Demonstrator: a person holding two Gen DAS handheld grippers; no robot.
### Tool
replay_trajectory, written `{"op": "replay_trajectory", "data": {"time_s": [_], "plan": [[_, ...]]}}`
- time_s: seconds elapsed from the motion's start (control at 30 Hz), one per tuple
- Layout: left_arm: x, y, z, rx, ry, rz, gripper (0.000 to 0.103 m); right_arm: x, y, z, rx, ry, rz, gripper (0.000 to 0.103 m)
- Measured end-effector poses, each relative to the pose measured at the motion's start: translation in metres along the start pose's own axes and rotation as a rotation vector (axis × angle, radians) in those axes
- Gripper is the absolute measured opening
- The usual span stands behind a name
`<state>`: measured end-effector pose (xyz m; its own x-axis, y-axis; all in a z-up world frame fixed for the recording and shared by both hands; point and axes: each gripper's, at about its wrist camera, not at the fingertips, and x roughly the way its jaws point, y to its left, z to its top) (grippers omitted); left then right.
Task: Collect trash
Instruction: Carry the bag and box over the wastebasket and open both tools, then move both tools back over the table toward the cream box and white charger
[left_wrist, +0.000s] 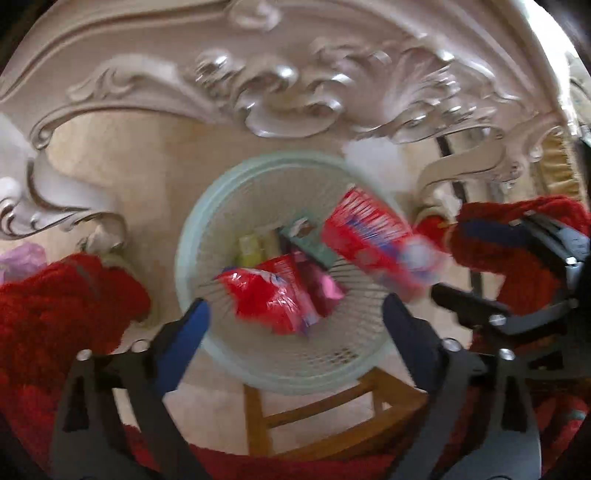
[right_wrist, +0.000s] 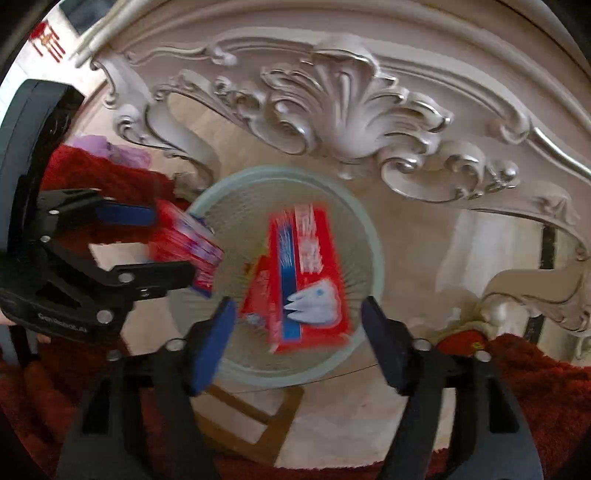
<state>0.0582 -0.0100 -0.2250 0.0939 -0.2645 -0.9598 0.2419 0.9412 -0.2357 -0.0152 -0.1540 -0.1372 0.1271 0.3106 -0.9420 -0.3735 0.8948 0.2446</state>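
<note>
Pale green mesh wastebasket (left_wrist: 207, 206) on a wooden stool (left_wrist: 325, 413), seen from above; ornate carved white furniture (right_wrist: 332, 110) beyond it, red shag rug (right_wrist: 535, 387) nearer the cameras. Left gripper (left_wrist: 295, 314) over the basket's near rim, tongs apart, nothing between them. Right gripper (right_wrist: 297, 314) likewise, tongs apart. One red toothpaste box (right_wrist: 306, 280) blurred over the basket's mouth; a second red box (right_wrist: 188, 247) at the basket's left rim. Red and pink wrappers (left_wrist: 273, 295) lie in the basket's bottom.

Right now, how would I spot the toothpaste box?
Look below the carved white furniture for the round green bin. Framed by its rim is a long red box with a blue stripe. Only it shows a big white tooth.
</note>
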Motion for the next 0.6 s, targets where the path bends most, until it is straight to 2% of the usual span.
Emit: {"op": "replay_trajectory", "data": {"time_s": [0.1, 0.3, 0.37, 0.43, 0.53, 0.6], "plan": [[-0.007, 0.006, -0.003, -0.031, -0.053, -0.072, 0.095, -0.004, -0.005, -0.011, 0.024, -0.015, 0.0, 0.074], [-0.053, 0.007, -0.013, -0.05, -0.233, -0.096, 0.095, -0.041, -0.003, -0.015, 0.005, -0.1, 0.059, 0.074], [-0.074, 0.004, -0.012, -0.051, -0.271, -0.146, 0.095, -0.061, -0.001, -0.015, -0.004, -0.146, 0.09, 0.074], [-0.095, -0.001, -0.011, -0.023, -0.314, -0.17, 0.095, -0.084, -0.004, -0.011, 0.009, -0.208, 0.112, 0.074], [-0.129, -0.009, -0.001, 0.028, -0.384, -0.131, 0.095, -0.119, -0.015, 0.002, 0.061, -0.335, 0.128, 0.074], [-0.154, -0.01, 0.016, 0.05, -0.459, -0.097, 0.095, -0.142, -0.024, 0.018, 0.103, -0.44, 0.107, 0.075]]}}
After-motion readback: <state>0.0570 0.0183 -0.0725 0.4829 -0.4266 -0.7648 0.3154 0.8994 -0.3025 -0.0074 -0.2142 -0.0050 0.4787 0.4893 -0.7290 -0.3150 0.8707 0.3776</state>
